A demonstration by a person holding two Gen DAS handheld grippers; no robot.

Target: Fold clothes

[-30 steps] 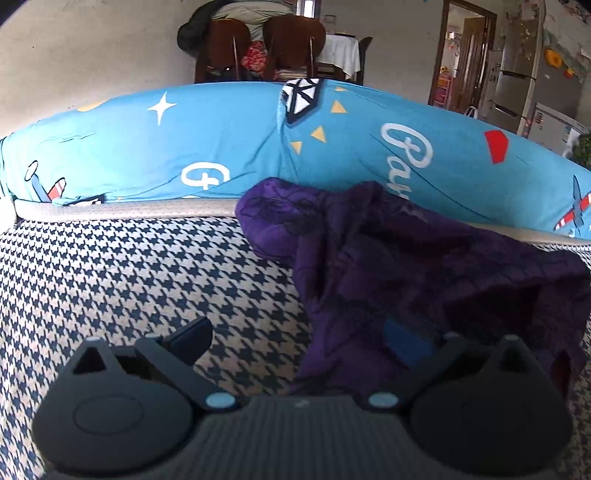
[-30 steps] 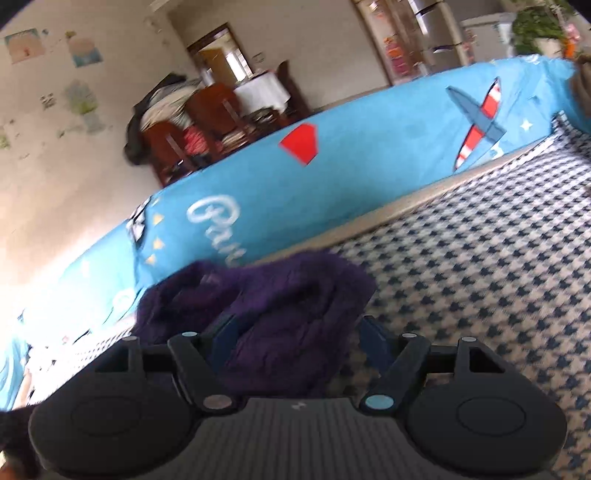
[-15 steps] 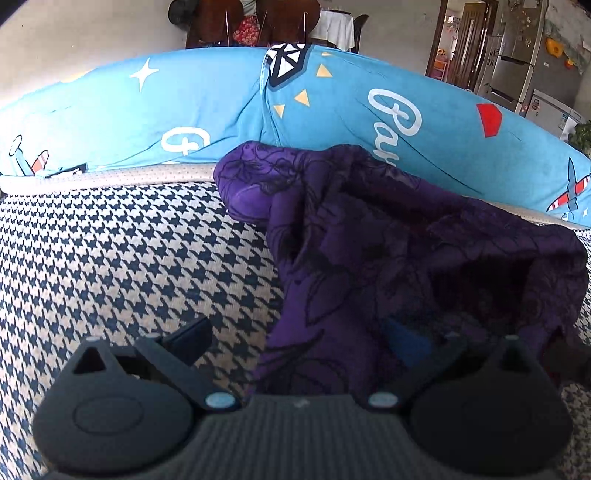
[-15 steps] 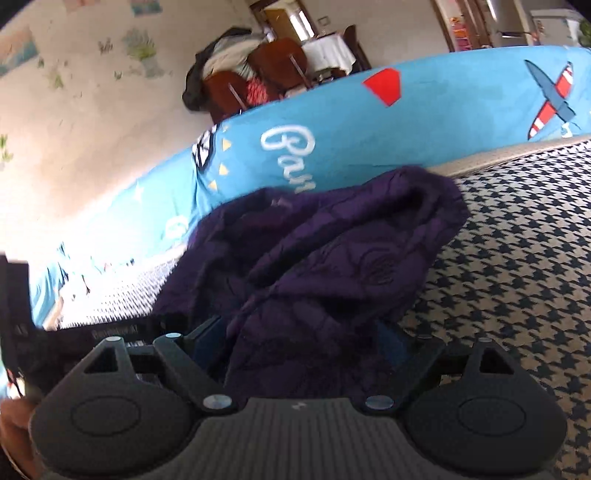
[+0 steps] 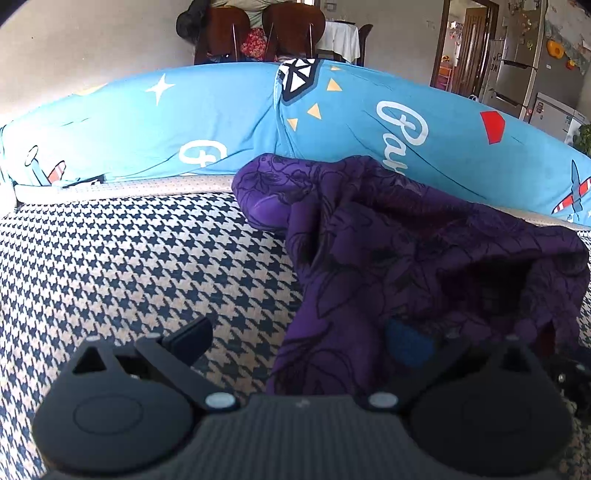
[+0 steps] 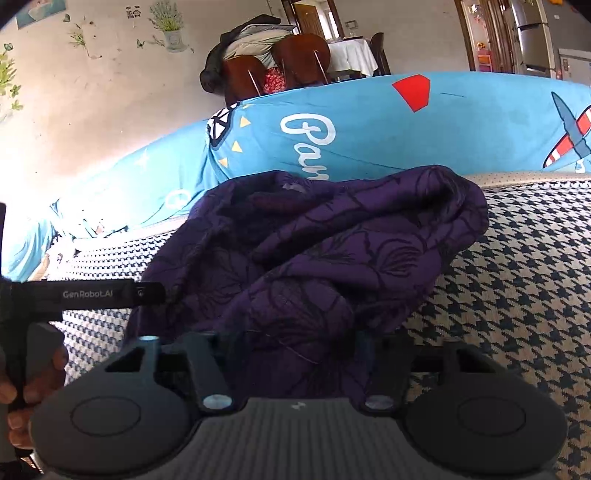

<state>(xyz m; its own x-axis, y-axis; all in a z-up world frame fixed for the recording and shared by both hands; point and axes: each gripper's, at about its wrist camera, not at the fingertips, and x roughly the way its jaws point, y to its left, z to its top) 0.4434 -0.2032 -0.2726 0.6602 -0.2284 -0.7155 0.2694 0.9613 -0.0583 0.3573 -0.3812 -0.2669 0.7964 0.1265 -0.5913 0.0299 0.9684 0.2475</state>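
Note:
A crumpled dark purple garment [image 5: 406, 243] with a black flower print lies on the houndstooth cover [image 5: 129, 266], against a blue cushion. My left gripper [image 5: 299, 338] is open wide. The garment's near edge hangs between its fingers and drapes over the right, blue-padded one [image 5: 406, 345]. In the right wrist view the same garment [image 6: 332, 251] bulges up between the fingers of my right gripper [image 6: 291, 354]. Its jaws are closing, with the pads against a thick bunch of cloth. The left gripper's black body [image 6: 92, 293] and the hand holding it [image 6: 33, 387] show at the left edge.
A long blue printed cushion [image 5: 369, 122] runs along the far side of the cover. Behind it stand wooden chairs [image 5: 258, 33] piled with clothes, a table with a white cloth, a doorway and a fridge [image 5: 517, 74]. Bare houndstooth cover lies left of the garment.
My right gripper moved in low over the garment and rolled level, and its jaws narrowed around a bunch of cloth. The left gripper stayed open, roughly in place.

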